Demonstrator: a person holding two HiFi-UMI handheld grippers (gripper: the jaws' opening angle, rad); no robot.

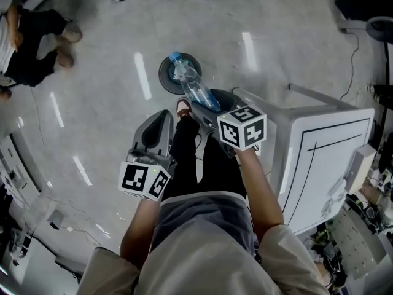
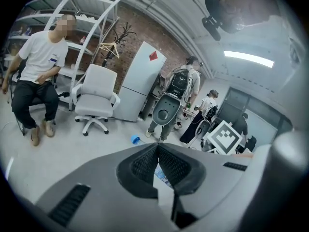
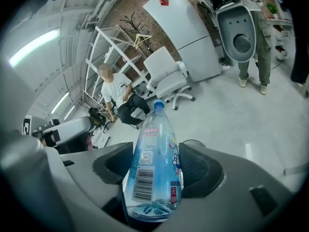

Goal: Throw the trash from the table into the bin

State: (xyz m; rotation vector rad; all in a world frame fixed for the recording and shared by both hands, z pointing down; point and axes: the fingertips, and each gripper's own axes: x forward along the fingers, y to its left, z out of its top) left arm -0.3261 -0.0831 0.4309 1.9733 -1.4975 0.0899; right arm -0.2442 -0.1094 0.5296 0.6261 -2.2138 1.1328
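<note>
Right gripper view: my right gripper (image 3: 154, 178) is clamped on the plastic bottle (image 3: 155, 149), long axis along the jaws, cap pointing far, above the floor bin (image 1: 166, 75); left gripper (image 2: 157, 153) pinched together on nothing; I'd centre the cap over the rim, then release.

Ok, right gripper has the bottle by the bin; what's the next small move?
Probably ease the right gripper forward toward the bin: its fingers clamp the bottle, and in the head view only the cap end overlaps the bin, the base short of it.
</note>
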